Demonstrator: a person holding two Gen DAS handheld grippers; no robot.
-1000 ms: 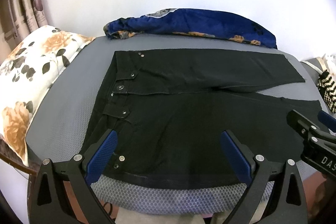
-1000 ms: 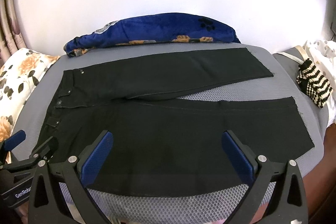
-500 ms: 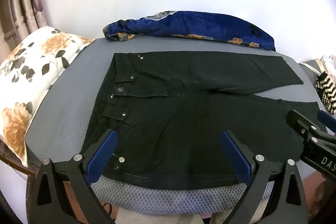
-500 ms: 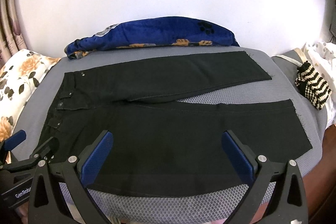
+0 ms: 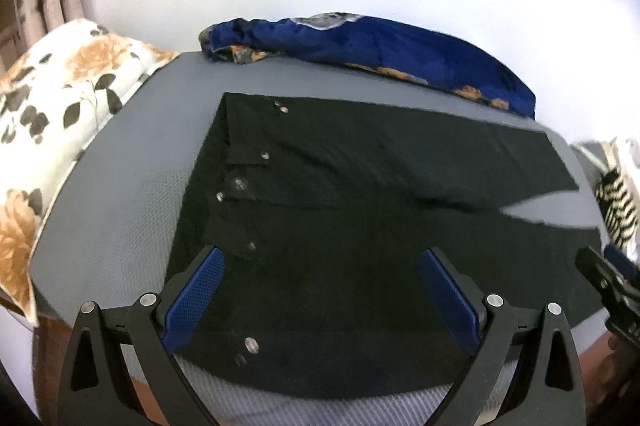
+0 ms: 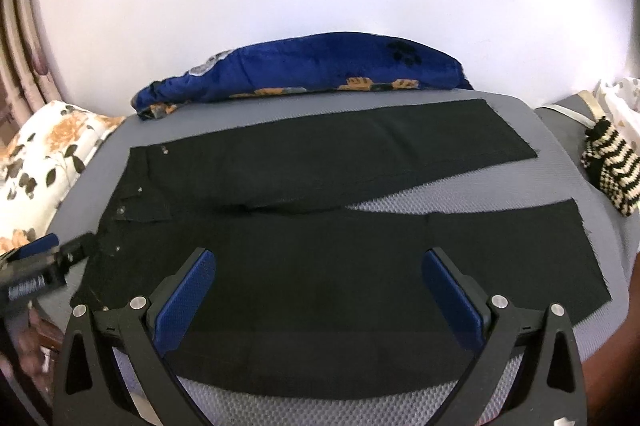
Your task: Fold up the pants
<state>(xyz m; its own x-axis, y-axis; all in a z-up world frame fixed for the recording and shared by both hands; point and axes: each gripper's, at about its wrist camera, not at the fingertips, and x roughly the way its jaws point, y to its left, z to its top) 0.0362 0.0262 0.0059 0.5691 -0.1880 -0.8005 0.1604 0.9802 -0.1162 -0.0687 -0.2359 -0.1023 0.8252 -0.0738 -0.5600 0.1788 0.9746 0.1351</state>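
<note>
Black pants (image 5: 340, 226) lie flat on a grey mattress (image 5: 132, 202), waistband to the left, both legs spread to the right with a gap between them (image 6: 400, 200). My left gripper (image 5: 320, 266) is open and empty, above the near waist part of the pants. My right gripper (image 6: 320, 266) is open and empty, above the near leg (image 6: 440, 246). Each gripper shows at the edge of the other's view: the right one (image 5: 608, 278), the left one (image 6: 44, 262).
A blue floral blanket (image 6: 312, 70) lies bunched along the far edge by the white wall. A floral pillow (image 5: 52, 130) lies at the left. A black-and-cream striped knit item (image 6: 612, 166) lies at the right. The mattress's near edge runs under the grippers.
Both grippers have moved forward and a little up over the pants. The left view has tilted. The pants lie as before.
</note>
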